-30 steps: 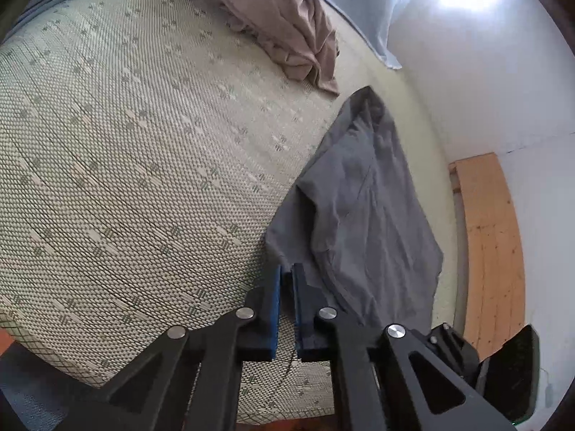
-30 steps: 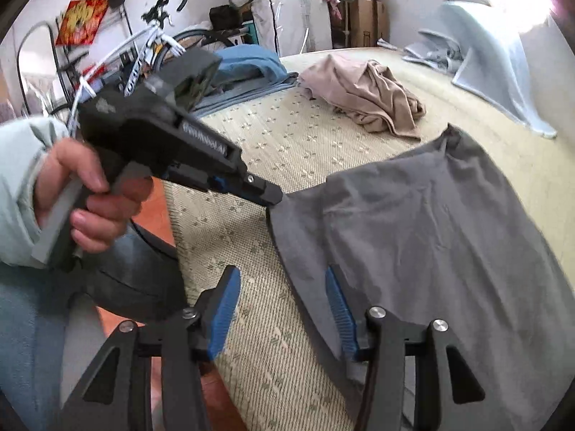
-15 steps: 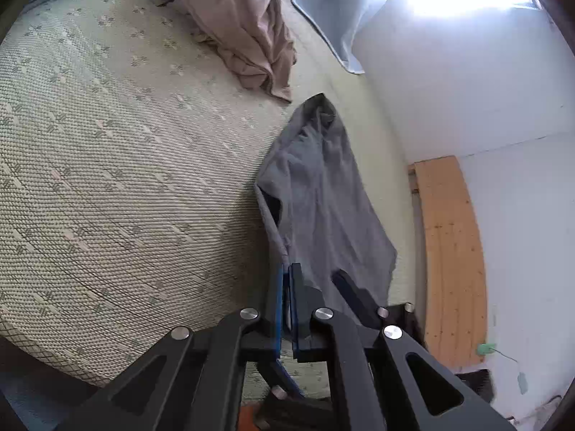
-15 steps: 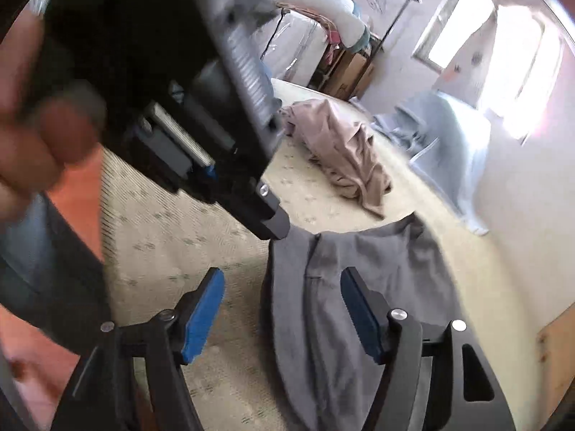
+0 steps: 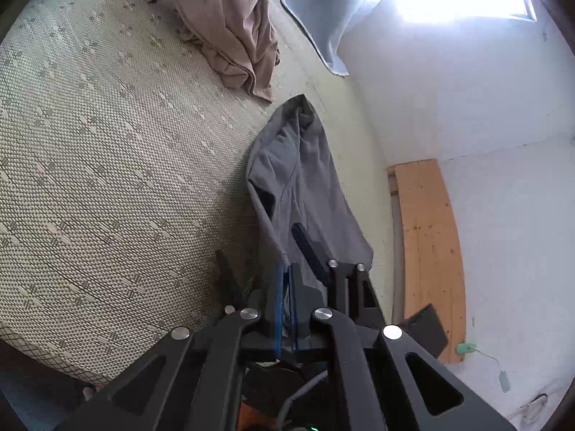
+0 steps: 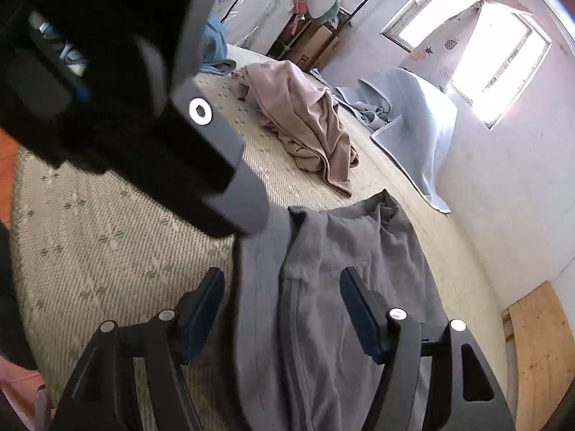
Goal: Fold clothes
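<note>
Your left gripper [image 5: 286, 287] pinches near edge of grey garment [image 5: 298, 179], lower centre. Your right gripper [image 6: 282, 309] gapes wide, just been closing slightly, garment between pads, untouched.

Bare woven mat [image 5: 107, 179] filled the frame's left, offering free passage; a crumpled beige garment [image 5: 230, 32] blocked the top centre, a wall [image 5: 467, 107] the right.

The garment [image 6: 334, 287] is plain dark grey. The mat [image 5: 107, 179] is pale beige-green, woven, with small flower motifs. The crumpled cloth [image 6: 305, 122] is dusty pink.
</note>
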The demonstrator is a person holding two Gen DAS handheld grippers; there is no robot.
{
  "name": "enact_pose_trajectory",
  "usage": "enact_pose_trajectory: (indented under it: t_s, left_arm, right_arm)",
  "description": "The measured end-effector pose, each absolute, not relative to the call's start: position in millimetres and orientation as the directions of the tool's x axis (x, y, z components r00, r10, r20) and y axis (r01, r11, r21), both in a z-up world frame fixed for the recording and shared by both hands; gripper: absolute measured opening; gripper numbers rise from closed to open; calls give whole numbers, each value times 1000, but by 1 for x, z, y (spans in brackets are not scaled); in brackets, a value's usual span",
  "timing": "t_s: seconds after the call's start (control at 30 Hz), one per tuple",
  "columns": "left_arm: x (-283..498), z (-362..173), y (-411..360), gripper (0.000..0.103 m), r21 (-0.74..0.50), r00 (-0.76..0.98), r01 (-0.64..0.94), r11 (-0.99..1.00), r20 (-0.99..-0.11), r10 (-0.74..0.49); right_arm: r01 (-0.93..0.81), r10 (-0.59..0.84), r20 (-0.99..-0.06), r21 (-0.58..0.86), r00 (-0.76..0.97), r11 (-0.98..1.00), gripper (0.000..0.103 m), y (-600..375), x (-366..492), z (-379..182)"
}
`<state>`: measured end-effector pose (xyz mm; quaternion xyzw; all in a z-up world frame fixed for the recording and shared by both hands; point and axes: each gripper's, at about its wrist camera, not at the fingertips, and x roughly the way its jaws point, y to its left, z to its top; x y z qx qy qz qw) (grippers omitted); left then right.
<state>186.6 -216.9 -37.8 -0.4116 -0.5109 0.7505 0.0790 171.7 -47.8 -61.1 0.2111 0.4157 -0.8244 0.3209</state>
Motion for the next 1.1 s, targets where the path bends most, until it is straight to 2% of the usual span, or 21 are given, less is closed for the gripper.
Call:
enact_pose_trajectory:
  t_s: [0.07,0.1,0.13,0.17,0.23,0.27,0.33,0.4,0.43,0.73,0.8,1.0,1.1]
  left_arm:
    - [186,-39,-219,1,-833,-652,308,-460,-537,535]
    - [186,-39,-220,1,-833,-653,311,-457,-537,534]
    - [185,-40,-221,1,-835,-652,314,-453,-536,536]
    - [184,-41,-222,1,-836,-651,317,-448,-536,538]
    - [183,-43,-227,2,-845,-660,321,-428,-523,540]
    - [183,-43,-230,5,-851,-667,322,-414,-514,538]
    - [181,-44,-239,24,-854,-675,339,-395,-514,530]
    - [182,-45,-248,52,-851,-692,354,-387,-517,504]
    - [183,-46,-252,56,-850,-702,364,-381,-519,488]
    - [159,-75,-250,57,-815,-625,421,-399,-579,523]
    - [153,-78,-248,57,-823,-620,415,-389,-568,541]
    - [138,-80,-257,57,-894,-689,342,-289,-448,570]
    - [128,-90,-257,58,-888,-669,369,-275,-459,584]
  right_arm:
    - [692,-329,-614,-567,-717,-447,49,-51,168,-65]
    - [688,-318,-618,-570,-719,-449,30,-52,166,-66]
    - [685,-306,-622,-571,-721,-452,16,-52,163,-68]
    - [689,-302,-630,-565,-715,-453,11,-52,161,-68]
    - [708,-308,-651,-537,-694,-458,8,-49,156,-67]
    - [714,-314,-655,-528,-687,-461,8,-48,155,-66]
    - [731,-338,-664,-494,-667,-471,7,-44,154,-59]
    - [745,-365,-669,-457,-648,-486,7,-40,154,-51]
    - [753,-374,-673,-445,-638,-485,7,-39,154,-48]
    - [813,-457,-692,-350,-559,-466,7,-25,170,-13]
    - [826,-481,-690,-327,-541,-460,7,-21,178,-2]
    - [851,-523,-684,-304,-508,-429,7,-11,202,18]
    - [862,-541,-686,-277,-487,-425,7,-5,210,23]
